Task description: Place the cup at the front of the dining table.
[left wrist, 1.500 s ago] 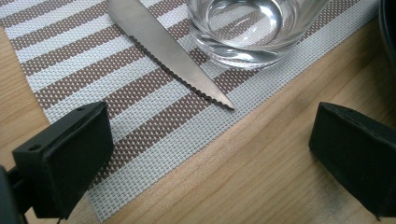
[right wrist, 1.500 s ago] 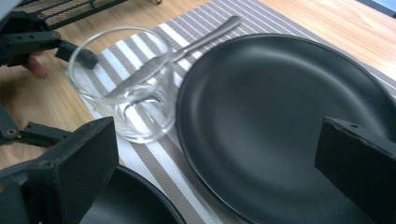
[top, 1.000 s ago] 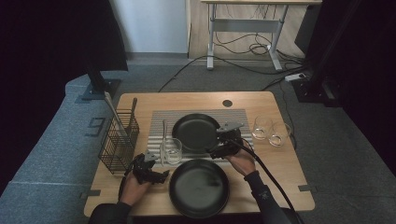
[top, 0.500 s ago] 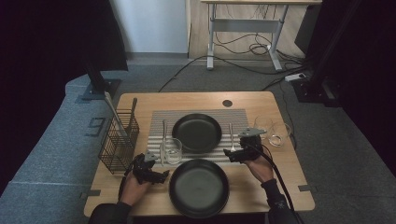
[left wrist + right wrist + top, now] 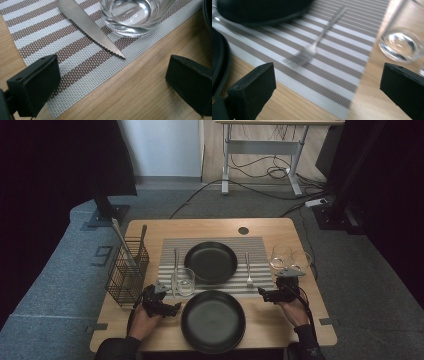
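Left gripper [image 5: 172, 309]: we see its jaws wide apart with nothing between them, low over the near left corner of the striped woven mat [image 5: 50, 37].
Knife: the shiny steel knife with little teeth [image 5: 90, 26] lies on the mat, just beside the clear round glass [image 5: 130, 15].
Right gripper [image 5: 265, 295]: released, jaws wide, near the silver metal fork [image 5: 312, 48].
Fork: flat on the mat, right of the far black round plate [image 5: 210, 262].

The table [image 5: 150, 227] carried two black plates [image 5: 210, 262] [image 5: 213, 321], three clear glasses [image 5: 183, 281] [image 5: 280, 255] [image 5: 301, 260], one fork [image 5: 247, 269], one knife [image 5: 175, 262], one striped placemat [image 5: 172, 247], and one wire basket [image 5: 127, 271] holding two utensils [image 5: 119, 234].
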A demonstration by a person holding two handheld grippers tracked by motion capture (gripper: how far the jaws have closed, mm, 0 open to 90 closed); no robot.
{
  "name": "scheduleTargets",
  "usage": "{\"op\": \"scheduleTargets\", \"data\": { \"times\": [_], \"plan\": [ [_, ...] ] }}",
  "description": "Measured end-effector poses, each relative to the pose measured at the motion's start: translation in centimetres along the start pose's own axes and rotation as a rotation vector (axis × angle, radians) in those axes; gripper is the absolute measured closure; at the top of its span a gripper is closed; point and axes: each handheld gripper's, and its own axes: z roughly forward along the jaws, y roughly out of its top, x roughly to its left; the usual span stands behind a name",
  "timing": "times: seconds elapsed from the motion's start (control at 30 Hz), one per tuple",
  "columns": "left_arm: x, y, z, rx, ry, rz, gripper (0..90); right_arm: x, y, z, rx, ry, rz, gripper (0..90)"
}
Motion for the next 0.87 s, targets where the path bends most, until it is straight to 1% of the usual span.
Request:
{"op": "scheduleTargets", "data": {
  "times": [0.17, 0.3, 0.53, 0.57, 0.6, 0.67, 0.87],
  "plan": [
    [0.0, 0.0, 0.0, -0.002, 0.000, -0.002, 0.0, -0.8, -1.6, -0.5, 0.009, -0.030, 0.008, 0.0],
    [0.0, 0.0, 0.0, 0.000, 0.000, 0.000, 0.0, -1.4, -3.2, -0.5, 0.042, -0.044, 0.015, 0.0],
    [0.0, 0.0, 0.0, 0.000, 0.000, 0.000, 0.0, -2.1, -5.8, 0.0, 0.101, -0.040, 0.046, 0.0],
    [0.0, 0.0, 0.0, 0.001, 0.000, 0.001, 0.0, -2.2, -6.1, 0.0, 0.093, -0.051, 0.039, 0.0],
    [0.0, 0.0, 0.0, 0.001, 0.001, -0.001, 0.0, -2.3, -6.3, 0.0, 0.082, -0.053, 0.042, 0.0],
    [0.0, 0.0, 0.0, 0.001, 0.001, -0.001, 0.0, -2.4, -6.3, 0.0, 0.082, -0.064, 0.052, 0.0],
    [0.0, 0.0, 0.0, 0.001, 0.002, -0.001, 0.0, -2.4, -6.3, 0.0, 0.083, -0.066, 0.050, 0.0]
  ]
}}
